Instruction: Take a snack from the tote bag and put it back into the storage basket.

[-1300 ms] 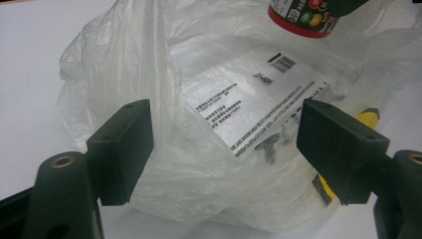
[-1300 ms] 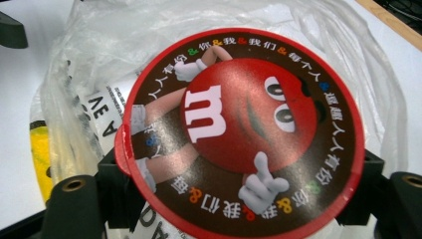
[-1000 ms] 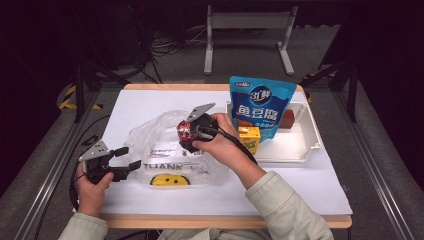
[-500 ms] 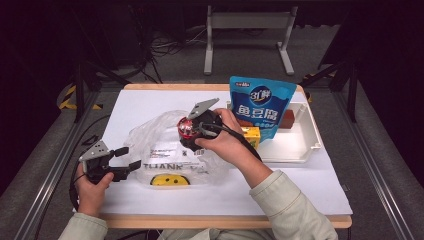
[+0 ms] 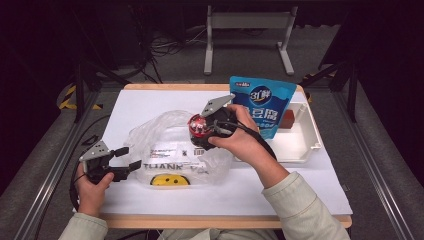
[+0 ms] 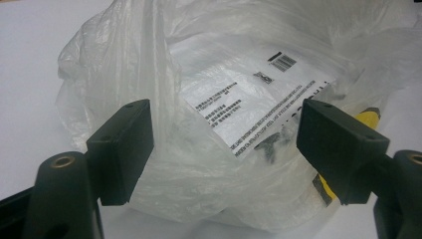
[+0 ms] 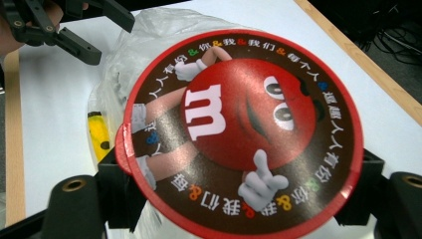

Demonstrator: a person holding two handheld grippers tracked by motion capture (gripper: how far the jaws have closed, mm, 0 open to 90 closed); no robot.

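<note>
The right gripper point(image 5: 200, 131) is held above the table point(image 5: 320, 190), with its jaws clamped on either side of a round red candy tub point(image 5: 198, 127). In the right gripper view the tub's lid point(image 7: 244, 132) faces the camera: a red cartoon character with a white letter, ringed by coloured lettering on a brown band. The black jaws press the tub from both flanks, at the lower left and lower right of the lid. Directly beneath this gripper and the tub lies a crumpled clear plastic bag point(image 5: 170, 145), printed with dark lettering and a yellow smiley mark point(image 5: 167, 179). The tub hangs over the bag's upper part; whether it touches the plastic cannot be told.

The left gripper point(image 5: 122, 160) rests low at the bag's near edge, with its jaws spread wide. In the left gripper view both jaws stand well apart, and the bag point(image 6: 234, 124) sits between and just ahead of them, its white printed label point(image 6: 249, 112) and barcode readable through the film. The jaws hold nothing.

Behind the right gripper stands a blue snack pouch point(image 5: 260, 105), upright against a white tray point(image 5: 300, 145). A brown block point(image 5: 288, 119) sits in the tray beside the pouch.
</note>
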